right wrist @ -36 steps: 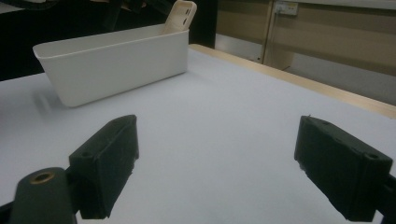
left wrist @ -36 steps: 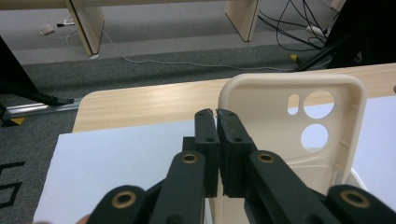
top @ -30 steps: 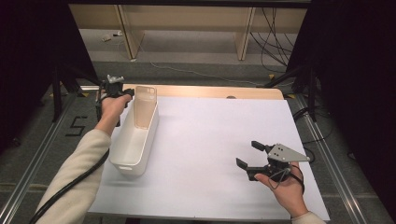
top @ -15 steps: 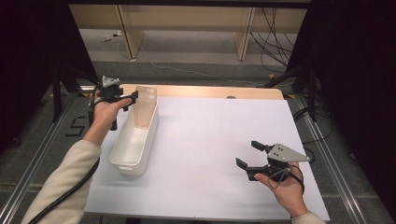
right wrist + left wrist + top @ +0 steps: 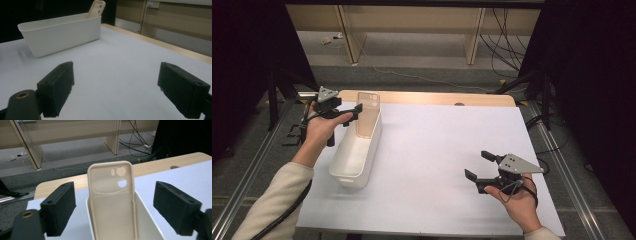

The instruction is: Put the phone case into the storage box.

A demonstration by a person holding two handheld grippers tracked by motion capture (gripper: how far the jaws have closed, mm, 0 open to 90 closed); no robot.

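The left gripper (image 5: 348, 116) had just been opening; its jaws stood wide, apart from the beige phone case (image 5: 113, 200), nothing pressed between them. The case stood upright, leaning at the far end of the white bin (image 5: 357, 155). The right gripper (image 5: 477, 166) hovered wide open, empty, over the white table (image 5: 437, 145).

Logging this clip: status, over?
Left gripper just opened, clear of phone case. Case upright in white bin. Right gripper open, nothing held. No obstruction.
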